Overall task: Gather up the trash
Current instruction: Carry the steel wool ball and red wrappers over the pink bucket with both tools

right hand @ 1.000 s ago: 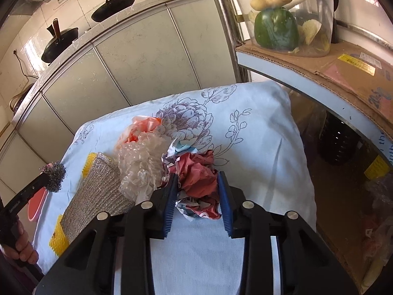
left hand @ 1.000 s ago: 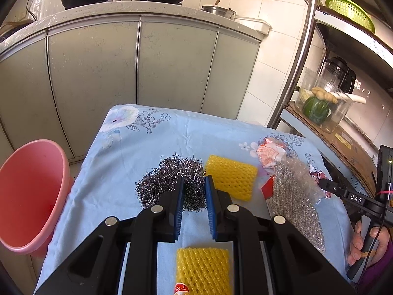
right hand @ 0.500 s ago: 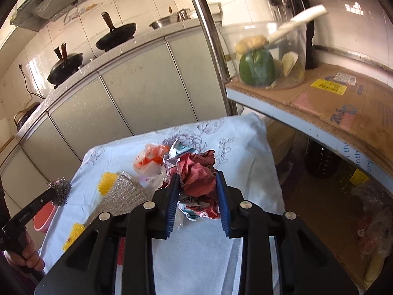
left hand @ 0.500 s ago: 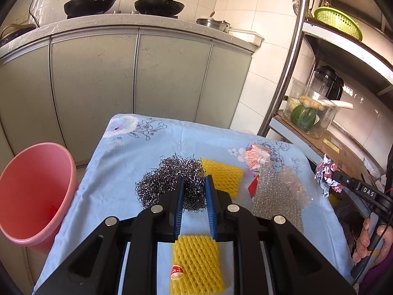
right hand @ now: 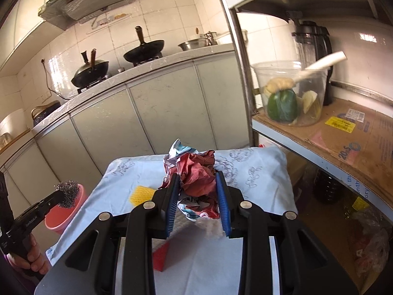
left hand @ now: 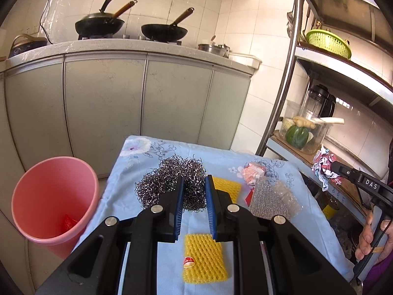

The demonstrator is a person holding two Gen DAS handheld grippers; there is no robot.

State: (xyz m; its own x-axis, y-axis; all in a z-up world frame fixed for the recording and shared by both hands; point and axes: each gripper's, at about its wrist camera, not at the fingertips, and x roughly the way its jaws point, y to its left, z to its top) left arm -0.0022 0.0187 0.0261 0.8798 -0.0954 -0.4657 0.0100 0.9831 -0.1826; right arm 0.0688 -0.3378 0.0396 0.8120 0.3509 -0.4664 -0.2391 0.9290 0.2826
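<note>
Left gripper [left hand: 194, 206] clamps the steel wool [left hand: 172, 184]; right gripper [right hand: 197, 205] clamps crumpled paper [right hand: 196, 172], probably firmly. Carry both over the pink bin [left hand: 55, 204], lower left, then release

Left claw [left hand: 194, 204] grips steel wool [left hand: 172, 185] (pink bucket [left hand: 55, 209] stands beside table).

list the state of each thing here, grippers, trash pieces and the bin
left gripper: shut on the steel wool, lifted off the table
right gripper: shut on the crumpled wrapper, lifted off the table
pink bin: upright, open, one red scrap inside
yellow foam nets: lying flat on the tablecloth
silver scrub pad: lying on the cloth, clear plastic beside it
</note>
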